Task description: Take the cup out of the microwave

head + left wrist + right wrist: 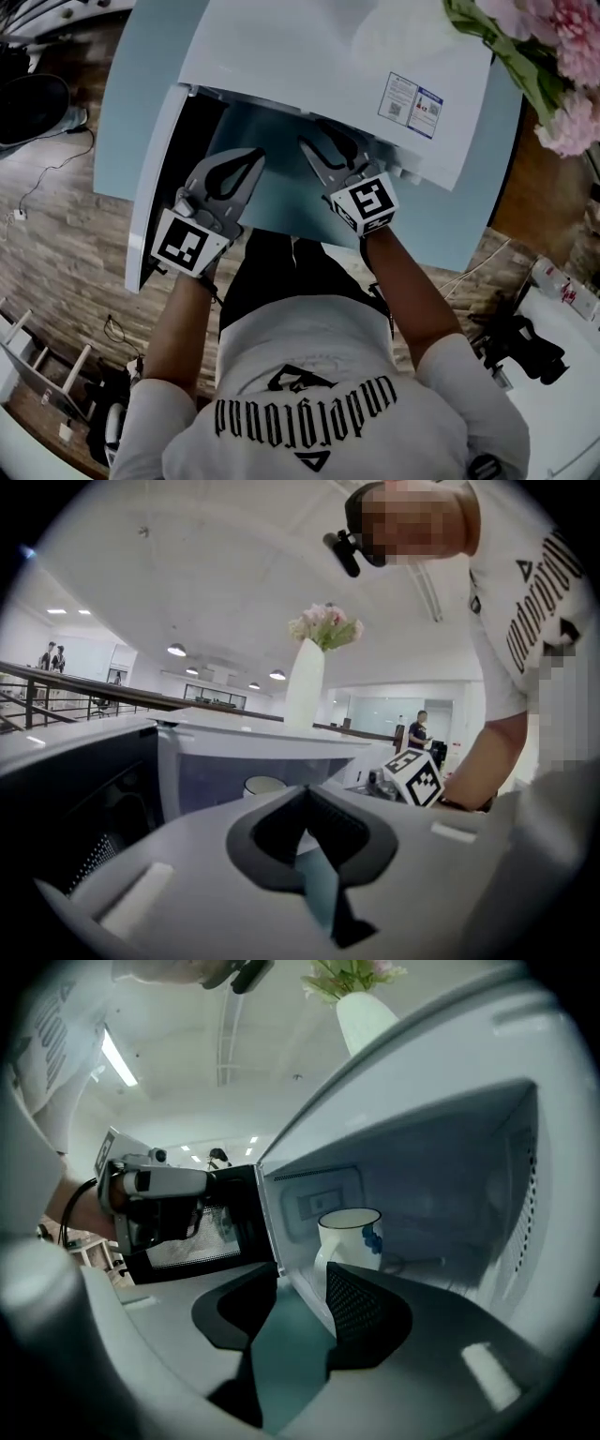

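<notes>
**A:** Where was the cup [349, 1237]?

**B:** It stood upright on the floor inside the microwave [450, 1157]. That put it just ahead of the right gripper [300, 1283], a little toward its right finger. It was a white mug with a blue mark on its side, and its handle was on the gripper's left.

**A:** Did the gripper have it?

**B:** No. The jaws stood wide apart and short of the cup, and only the teal table [286, 1354] showed between them.

**A:** And the left gripper [305, 794]?

**B:** Its fingertips met, with nothing between them. It was to the left of the right gripper, just right of the open door [150, 187]. The cup's rim showed ahead of it, slightly to the left.

**A:** Anything else?

**B:** A white vase [306, 682] of pink flowers rose above the microwave's top, up ahead of both grippers.
</notes>
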A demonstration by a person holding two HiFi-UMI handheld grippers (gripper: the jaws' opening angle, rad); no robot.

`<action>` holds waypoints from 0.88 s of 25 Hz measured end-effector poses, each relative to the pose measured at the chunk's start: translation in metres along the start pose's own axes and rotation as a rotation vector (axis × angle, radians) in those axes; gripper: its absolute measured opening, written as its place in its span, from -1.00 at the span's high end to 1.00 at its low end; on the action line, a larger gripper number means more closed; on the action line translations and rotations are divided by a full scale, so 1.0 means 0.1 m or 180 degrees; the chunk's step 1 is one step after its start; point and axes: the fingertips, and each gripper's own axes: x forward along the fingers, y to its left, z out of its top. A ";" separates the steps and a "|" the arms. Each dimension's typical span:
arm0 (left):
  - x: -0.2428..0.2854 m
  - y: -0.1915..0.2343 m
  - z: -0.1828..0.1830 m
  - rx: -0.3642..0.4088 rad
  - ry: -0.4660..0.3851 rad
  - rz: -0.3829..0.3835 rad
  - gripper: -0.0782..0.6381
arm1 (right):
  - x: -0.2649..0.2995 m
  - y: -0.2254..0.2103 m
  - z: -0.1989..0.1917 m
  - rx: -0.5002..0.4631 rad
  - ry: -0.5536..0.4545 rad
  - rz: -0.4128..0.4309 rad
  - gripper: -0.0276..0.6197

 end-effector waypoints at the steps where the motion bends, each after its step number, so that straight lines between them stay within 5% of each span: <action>1: 0.02 0.00 -0.03 -0.0006 0.0010 -0.0017 0.64 | 0.04 -0.03 -0.02 0.0019 0.0010 -0.0012 0.47; 22: 0.11 0.04 -0.38 -0.0249 0.0122 -0.0170 0.64 | 0.48 -0.14 -0.04 -0.0051 -0.0125 0.0091 0.48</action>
